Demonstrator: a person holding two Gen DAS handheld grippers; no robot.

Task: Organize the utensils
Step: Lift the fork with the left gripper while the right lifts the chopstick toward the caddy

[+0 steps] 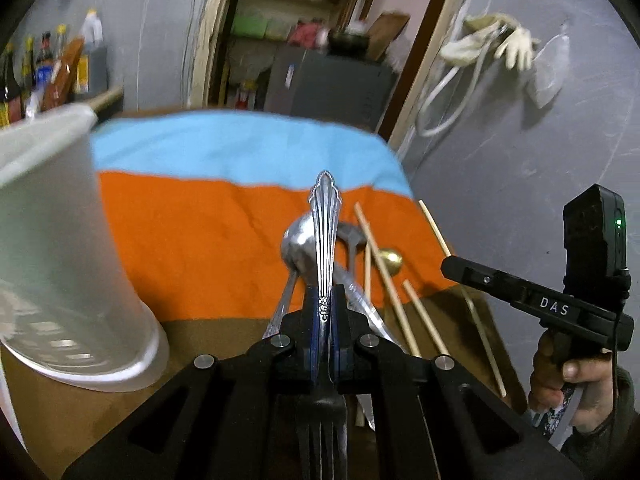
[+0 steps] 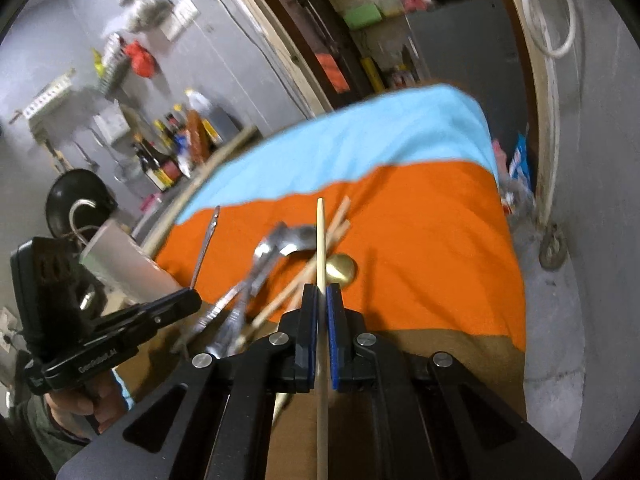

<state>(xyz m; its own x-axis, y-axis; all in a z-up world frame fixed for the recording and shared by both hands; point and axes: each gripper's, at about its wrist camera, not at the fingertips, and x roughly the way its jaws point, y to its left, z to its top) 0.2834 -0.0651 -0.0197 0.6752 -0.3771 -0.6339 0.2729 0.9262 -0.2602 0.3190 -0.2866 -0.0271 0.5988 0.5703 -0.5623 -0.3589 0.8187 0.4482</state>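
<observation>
My left gripper (image 1: 325,300) is shut on a silver fork (image 1: 325,236), handle pointing forward, tines toward the camera, held above the table. A white plastic utensil holder (image 1: 60,248) stands close on the left. My right gripper (image 2: 320,312) is shut on a single wooden chopstick (image 2: 320,240), lifted over the pile. On the orange cloth lie silver spoons (image 2: 272,248), more chopsticks (image 2: 340,220) and a gold spoon (image 2: 342,268). The left gripper with the fork (image 2: 206,240) shows at the left of the right wrist view; the right gripper (image 1: 520,288) shows at the right of the left wrist view.
An orange and blue cloth (image 1: 200,220) covers the far part of the brown table (image 1: 80,412). Bottles (image 1: 24,76) stand at the back left by the grey wall. A doorway with shelves (image 1: 304,20) is behind. A black pan (image 2: 78,196) hangs at the left.
</observation>
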